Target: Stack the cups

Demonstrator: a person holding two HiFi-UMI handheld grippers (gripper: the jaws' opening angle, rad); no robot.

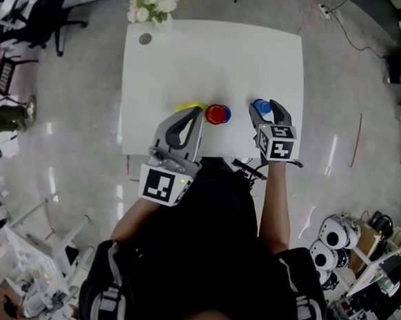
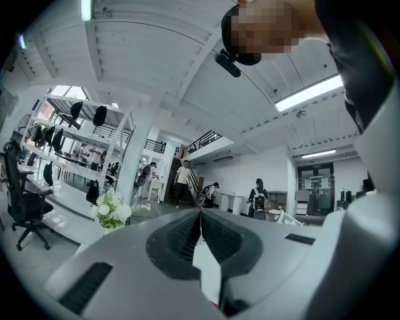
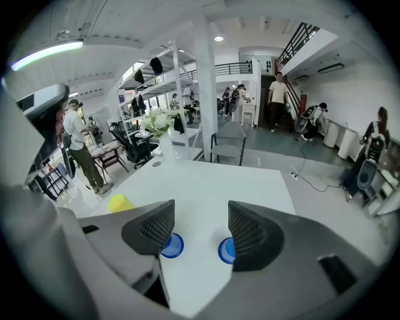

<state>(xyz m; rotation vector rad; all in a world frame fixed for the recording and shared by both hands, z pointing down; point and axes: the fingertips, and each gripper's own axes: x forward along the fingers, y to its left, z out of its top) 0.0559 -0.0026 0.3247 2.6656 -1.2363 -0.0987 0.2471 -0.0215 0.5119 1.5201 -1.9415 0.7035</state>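
A white surface fills the middle of the head view, set on a pale office floor. The person, in a black top, leans over its lower edge with a tool in each hand.

The left hand-held gripper has its jaws pressed together with nothing between them. It points level across the room rather than at the work. The right hand-held gripper is tilted down at the surface. Its jaws stand wide apart and bare, with only white tabletop showing in the gap.

A vase of white flowers sits at the surface's upper left edge. Three cups form a row near its lower edge: a yellow cup at left, a red cup in the centre and a blue cup at right, just beyond the right tool's tips.

The job appears to be at or near its start. The cups stand side by side rather than nested, no finished stack is visible, and neither tool holds one. The open right tool, aimed at the blue cup, looks the likelier to make the next pick.

Much is obscured. The left tool covers most of the yellow cup in the head view. The right gripper view shows two blue rims, one peeping from behind each jaw. Whether that means a second blue cup cannot be settled. The red cup is too small to judge whether anything sits inside it.
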